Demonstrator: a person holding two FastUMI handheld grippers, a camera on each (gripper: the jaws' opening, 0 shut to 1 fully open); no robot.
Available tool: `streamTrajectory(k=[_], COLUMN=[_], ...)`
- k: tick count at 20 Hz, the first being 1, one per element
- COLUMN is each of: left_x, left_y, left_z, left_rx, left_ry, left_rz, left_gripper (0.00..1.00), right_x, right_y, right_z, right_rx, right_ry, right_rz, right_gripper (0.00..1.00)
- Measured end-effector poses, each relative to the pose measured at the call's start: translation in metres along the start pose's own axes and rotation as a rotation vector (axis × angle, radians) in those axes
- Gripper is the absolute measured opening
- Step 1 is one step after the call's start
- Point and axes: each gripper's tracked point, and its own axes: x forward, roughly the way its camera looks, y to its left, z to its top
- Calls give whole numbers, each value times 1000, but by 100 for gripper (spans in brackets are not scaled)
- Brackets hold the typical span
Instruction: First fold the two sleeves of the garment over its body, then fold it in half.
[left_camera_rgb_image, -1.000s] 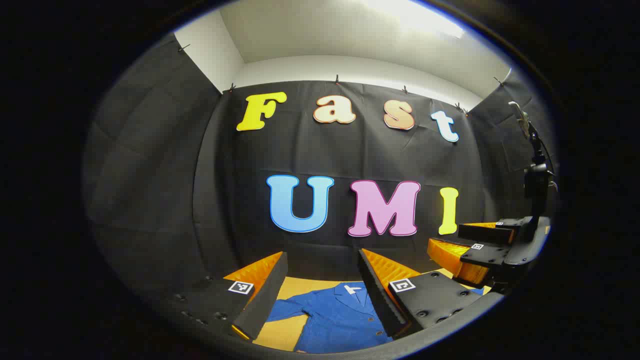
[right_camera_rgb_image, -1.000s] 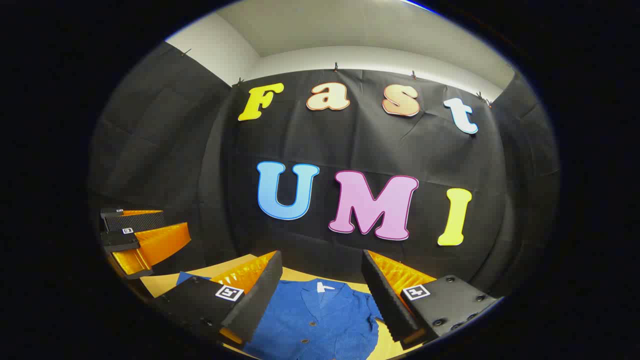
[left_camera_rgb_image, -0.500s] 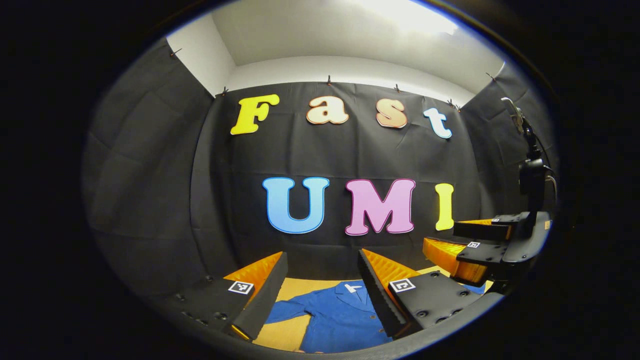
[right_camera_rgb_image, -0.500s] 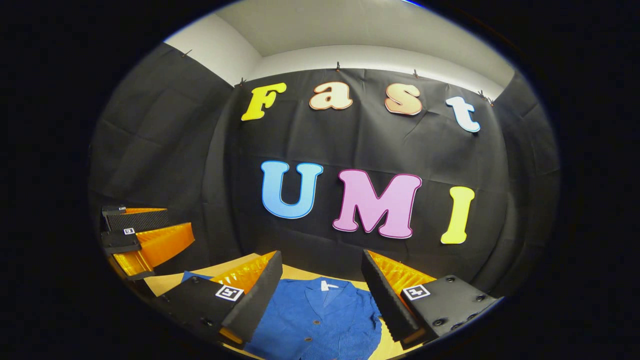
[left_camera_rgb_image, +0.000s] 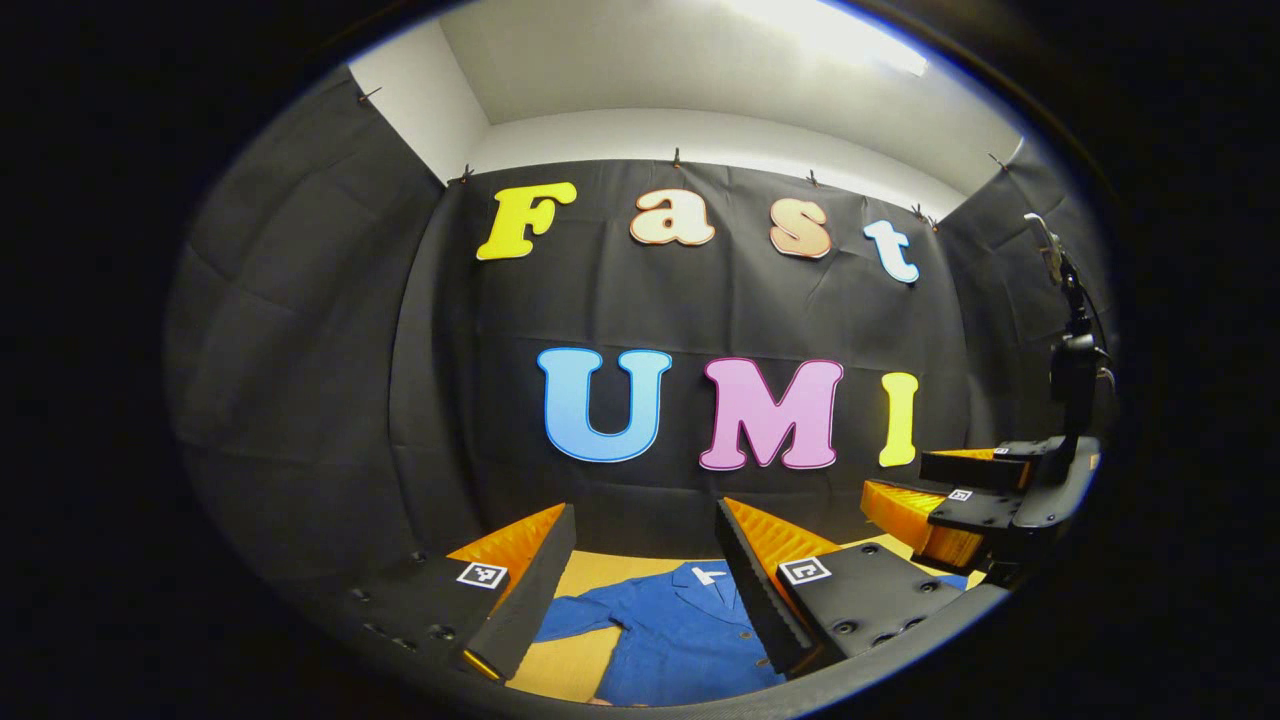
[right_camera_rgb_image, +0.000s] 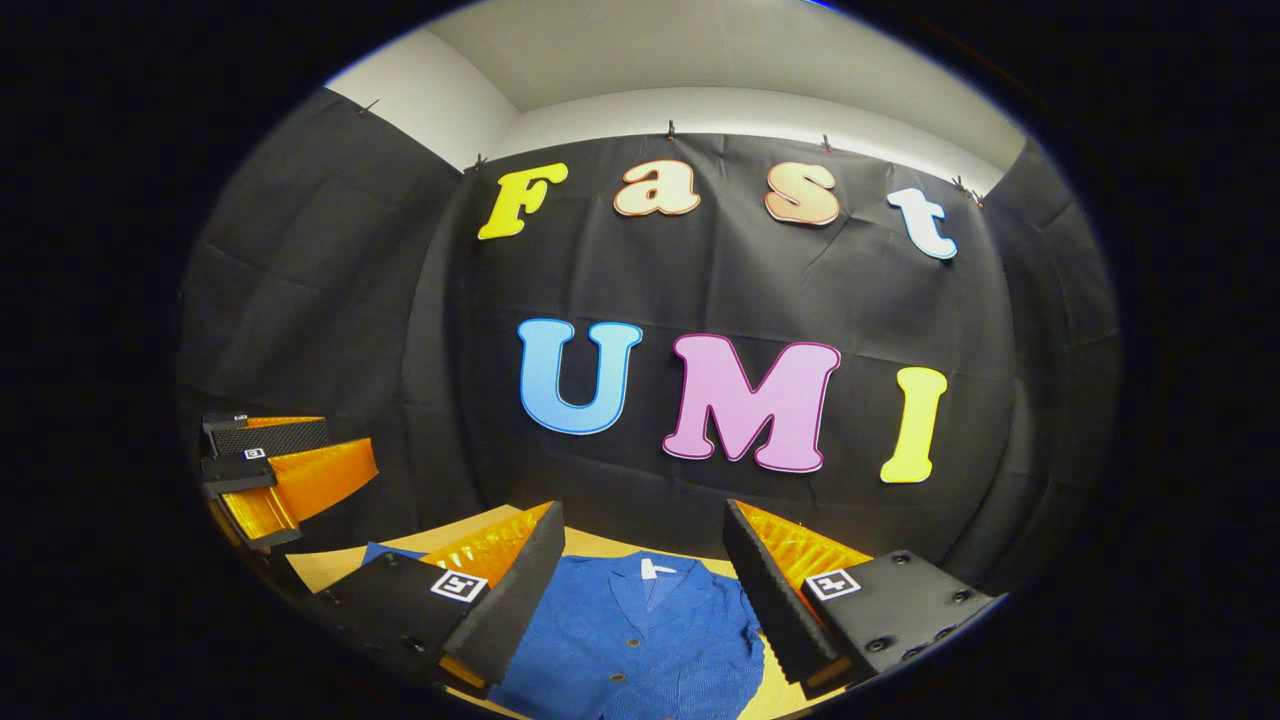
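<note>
In the left gripper view, the left gripper hangs above the table with its jaws spread wide and nothing between them. Below and between the fingers lies the jacket, blue, flat on the table with its collar toward the wall. One sleeve stretches out sideways, unfolded, passing behind the near finger. The right gripper shows at the right edge, farther off, also above the table, its two fingers parted.

In the right gripper view, the right gripper is released too, fingers wide apart, holding nothing. The jacket lies on the table under the gap, buttons up, collar toward the wall. A bit of blue sleeve peeks out beyond the near finger. The left gripper shows at the left edge, well above the table, its jaws apart.
</note>
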Motion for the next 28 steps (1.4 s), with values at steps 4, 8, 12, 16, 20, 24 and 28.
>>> streamTrajectory(k=[4, 8, 12, 16, 20, 24, 28], left_x=[1, 4, 9, 13, 16, 15, 15], left_y=[4, 6, 14, 13, 5, -5, -9], left_z=[-8, -21, -34, -38, -45, -54, -54], left_rx=[-21, -52, -65, -31, -25, -9, -3], left_ry=[9, 32, 55, 69, 91, 114, 115], left_rz=[4, 5, 20, 14, -3, -26, -36], left_gripper=[83, 83, 81, 81, 81, 81, 81], right_x=[-2, -11, -26, -44, -57, -66, -66], right_y=[-11, -28, -52, -75, -91, -99, -93], right_z=[-2, -8, -18, -29, -40, -50, -55], right_rx=[1, 1, 3, 30, 48, 57, 70], right_ry=[0, 16, 38, 68, 98, 127, 147], right_rz=[-45, -91, -148, -209, -251, -271, -259], right_gripper=[96, 96, 99, 99, 96, 96, 96])
